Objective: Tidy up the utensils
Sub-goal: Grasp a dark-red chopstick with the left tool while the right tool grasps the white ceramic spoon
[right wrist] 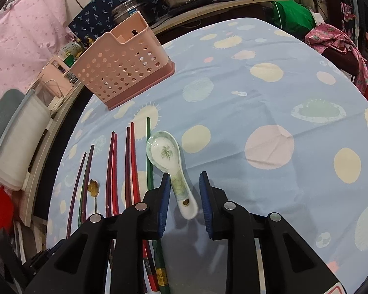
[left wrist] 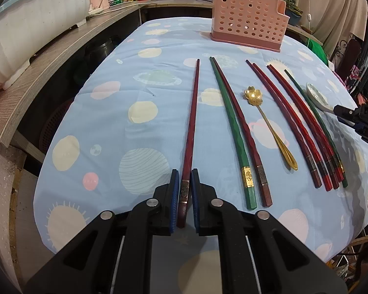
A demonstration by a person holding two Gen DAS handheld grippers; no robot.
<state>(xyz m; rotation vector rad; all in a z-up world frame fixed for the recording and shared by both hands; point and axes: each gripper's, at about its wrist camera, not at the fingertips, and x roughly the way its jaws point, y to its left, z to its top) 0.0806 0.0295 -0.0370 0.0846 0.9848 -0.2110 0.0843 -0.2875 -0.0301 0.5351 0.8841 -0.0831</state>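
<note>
left hand-held gripper (left wrist: pixel 184 183) clamping dark red chopstick (left wrist: pixel 192 122), seemingly

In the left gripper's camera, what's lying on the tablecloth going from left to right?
Dark red chopstick → green and dark red pair → gold spoon → bunch of red chopsticks → white spoon

Chopsticks (left wrist: pixel 235 132), spoons (right wrist: pixel 170 169) (flat) before pink caddy (left wrist: pixel 249 16)

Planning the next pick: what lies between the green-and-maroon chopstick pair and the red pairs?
Only the gold flower-shaped spoon, lying on the tablecloth, in the left wrist view.
</note>
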